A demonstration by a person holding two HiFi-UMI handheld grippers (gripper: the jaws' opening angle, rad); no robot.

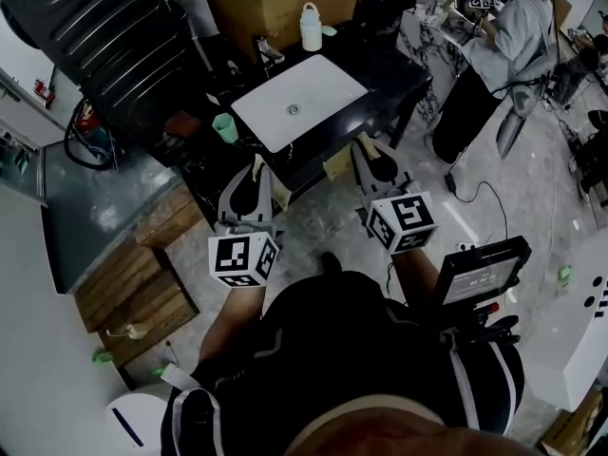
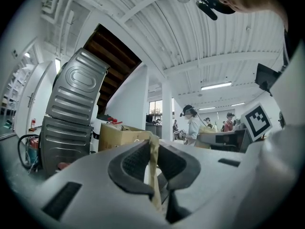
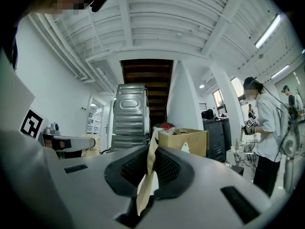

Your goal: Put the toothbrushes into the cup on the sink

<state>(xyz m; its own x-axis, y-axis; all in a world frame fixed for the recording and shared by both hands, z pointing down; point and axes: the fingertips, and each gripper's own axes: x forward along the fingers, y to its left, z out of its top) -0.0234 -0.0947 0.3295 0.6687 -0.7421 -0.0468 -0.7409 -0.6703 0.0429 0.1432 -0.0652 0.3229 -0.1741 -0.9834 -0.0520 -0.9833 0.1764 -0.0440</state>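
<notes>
Left hand-held gripper (image 2: 153,148) clenched on thin tan strip (image 2: 154,171); right hand-held gripper (image 3: 153,151) clenched on second tan strip (image 3: 145,185). Green cup (image 1: 224,127) stood left of white sink (image 1: 323,88).

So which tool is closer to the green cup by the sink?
Left. The left tool is just below the green cup in the head view; the right tool is well off to its right.

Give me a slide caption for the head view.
Seen from above, left gripper and right gripper each hold a tan toothbrush short of the white sink and green cup.
</notes>
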